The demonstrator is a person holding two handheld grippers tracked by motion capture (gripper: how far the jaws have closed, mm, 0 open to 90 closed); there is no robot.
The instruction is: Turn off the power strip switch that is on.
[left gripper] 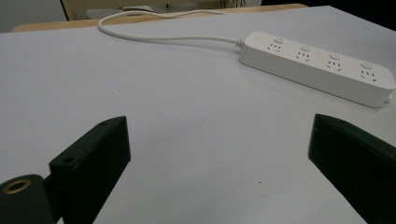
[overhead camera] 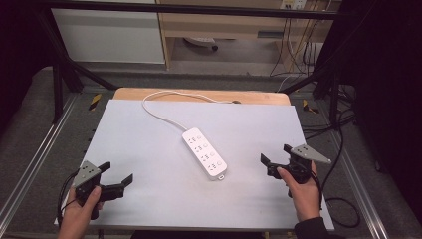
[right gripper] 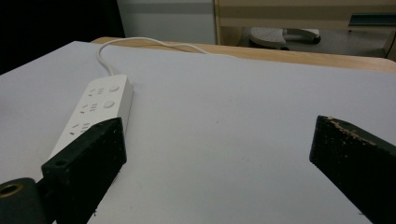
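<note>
Pale grey table (overhead camera: 149,144). White power strip (overhead camera: 204,153) flat, midway between both grippers, touching neither. Left gripper (overhead camera: 118,173) jaws spread, empty. Right gripper (overhead camera: 274,153) jaws spread, empty.

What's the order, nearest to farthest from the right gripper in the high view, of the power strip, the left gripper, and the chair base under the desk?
1. Power strip, mid-table, just left of the right gripper.
2. Left gripper, at the table's near left.
3. Chair base, on the floor beyond the table.
</note>
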